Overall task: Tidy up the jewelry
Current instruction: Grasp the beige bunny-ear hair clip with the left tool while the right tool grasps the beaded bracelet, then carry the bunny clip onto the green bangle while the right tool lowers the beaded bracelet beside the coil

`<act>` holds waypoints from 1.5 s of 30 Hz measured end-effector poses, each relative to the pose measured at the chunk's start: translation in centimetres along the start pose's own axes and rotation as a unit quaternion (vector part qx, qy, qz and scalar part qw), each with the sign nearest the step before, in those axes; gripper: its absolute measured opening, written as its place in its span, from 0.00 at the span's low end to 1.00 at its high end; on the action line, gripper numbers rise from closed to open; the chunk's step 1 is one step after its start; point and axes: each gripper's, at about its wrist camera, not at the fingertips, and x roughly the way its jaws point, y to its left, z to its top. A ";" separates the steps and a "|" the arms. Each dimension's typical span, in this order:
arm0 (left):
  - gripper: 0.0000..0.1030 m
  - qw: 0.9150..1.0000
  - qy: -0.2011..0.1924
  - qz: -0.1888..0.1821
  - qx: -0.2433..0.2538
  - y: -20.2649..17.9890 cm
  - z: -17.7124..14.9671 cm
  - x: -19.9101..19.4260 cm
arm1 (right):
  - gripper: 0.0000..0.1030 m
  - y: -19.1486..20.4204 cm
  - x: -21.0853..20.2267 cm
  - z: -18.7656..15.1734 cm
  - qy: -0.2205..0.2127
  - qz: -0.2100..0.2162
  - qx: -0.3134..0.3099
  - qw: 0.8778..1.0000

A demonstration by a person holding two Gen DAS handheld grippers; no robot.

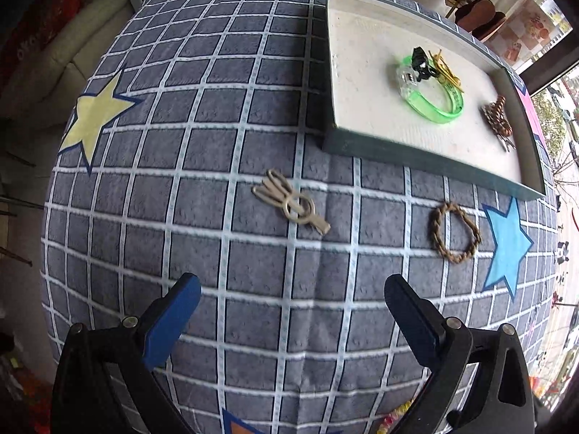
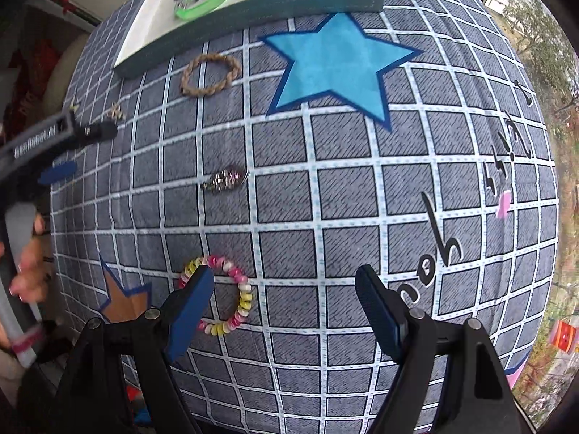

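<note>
In the left wrist view my left gripper (image 1: 292, 285) is open and holds nothing, hanging over the checked cloth. Just beyond its fingertips lies a beige hair clip (image 1: 289, 200), with a braided brown ring (image 1: 455, 232) to its right. My right gripper (image 2: 284, 275) is also open and points down at the cloth. A pink and yellow coil bracelet (image 2: 235, 300) lies by its left finger (image 2: 191, 303), partly hidden behind it. A silver and pink clip (image 2: 224, 179) lies farther out, and the braided ring (image 2: 211, 74) sits near the tray (image 2: 253, 11).
The grey-rimmed tray (image 1: 416, 157) holds a green bracelet (image 1: 430, 86), a black clip (image 1: 421, 61), a yellow piece and a brown beaded piece (image 1: 497, 115). A person's hand (image 2: 25, 271) on the other gripper's handle fills the left edge of the right wrist view. The cloth drops off at the table's edges.
</note>
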 end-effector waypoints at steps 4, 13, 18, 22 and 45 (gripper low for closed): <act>1.00 1.000 -0.004 -0.003 -0.006 -0.5 1.4 0.6 | 0.80 0.6 0.7 -0.7 0.005 -0.009 -0.011 1.000; 0.84 1.000 0.004 -0.006 -0.019 0.0 2.7 2.1 | 0.79 2.7 1.8 -1.4 0.006 -0.031 -0.029 0.999; 0.84 1.000 0.003 0.004 -0.022 0.2 2.9 2.6 | 0.72 4.6 2.7 -1.8 -0.002 -0.051 -0.041 0.998; 0.77 1.000 0.004 0.012 -0.024 0.1 3.5 2.7 | 0.65 6.9 3.5 -2.0 -0.011 -0.072 -0.052 0.996; 0.19 1.000 -0.012 -0.015 0.012 -0.6 1.2 0.2 | 0.10 8.6 3.0 -2.6 -0.012 -0.060 -0.087 0.994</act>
